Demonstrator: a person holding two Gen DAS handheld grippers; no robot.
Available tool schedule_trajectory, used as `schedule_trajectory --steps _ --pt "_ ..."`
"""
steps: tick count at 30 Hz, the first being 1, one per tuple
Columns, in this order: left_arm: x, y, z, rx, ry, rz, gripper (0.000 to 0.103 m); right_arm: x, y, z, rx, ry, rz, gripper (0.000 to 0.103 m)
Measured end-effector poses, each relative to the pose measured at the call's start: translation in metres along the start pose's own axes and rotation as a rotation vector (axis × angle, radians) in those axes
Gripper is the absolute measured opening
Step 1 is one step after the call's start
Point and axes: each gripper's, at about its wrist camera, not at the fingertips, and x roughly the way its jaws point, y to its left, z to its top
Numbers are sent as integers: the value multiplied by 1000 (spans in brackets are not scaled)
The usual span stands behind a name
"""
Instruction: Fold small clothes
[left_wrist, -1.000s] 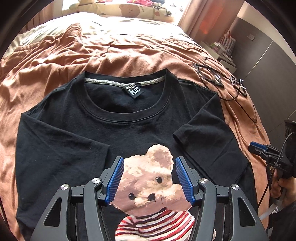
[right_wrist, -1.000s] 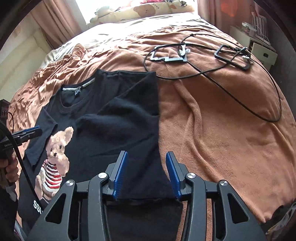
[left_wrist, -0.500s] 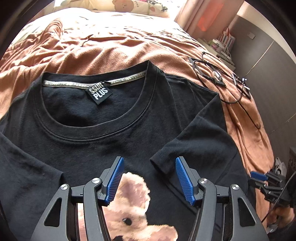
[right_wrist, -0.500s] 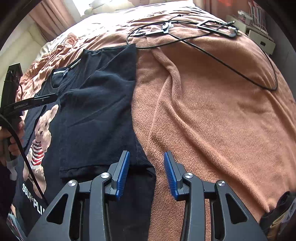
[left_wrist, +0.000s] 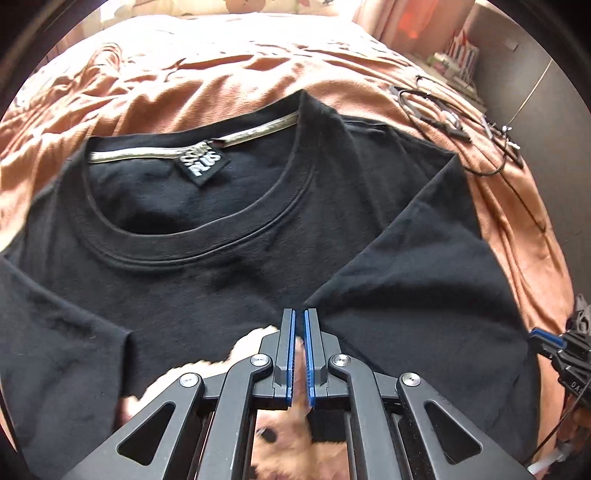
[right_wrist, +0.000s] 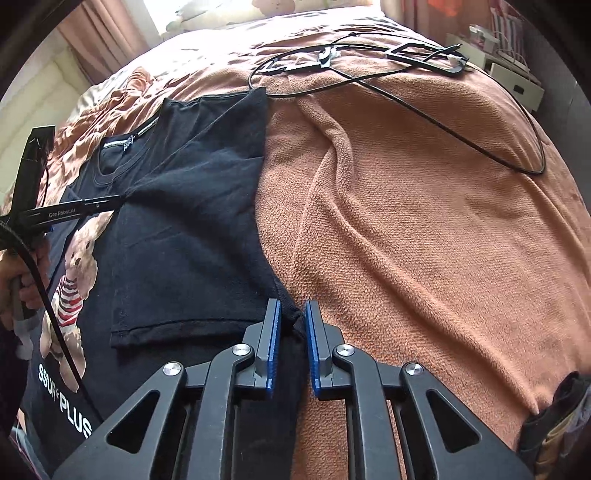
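In the left wrist view, a black T-shirt (left_wrist: 258, 266) with a teddy bear print (left_wrist: 280, 435) lay flat on a rust-orange blanket (left_wrist: 221, 74), its right sleeve (left_wrist: 417, 280) folded inward, and the left gripper (left_wrist: 299, 321) had its blue pads pinched nearly together on the tip of that sleeve. In the right wrist view, the right gripper (right_wrist: 292, 317) had closed on the near right edge of the shirt's folded panel, with black cables (right_wrist: 406, 77) lying far off on the blanket.
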Motion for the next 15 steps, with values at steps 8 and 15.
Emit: schedule_trajectory --steps 8,15 --pt "-55 22 -25 -12 -45 -16 40 -29 -1 -11 58 -13 28 48" --pt "-114 49 -50 -35 -96 8 61 -69 13 -28 52 -44 32 67"
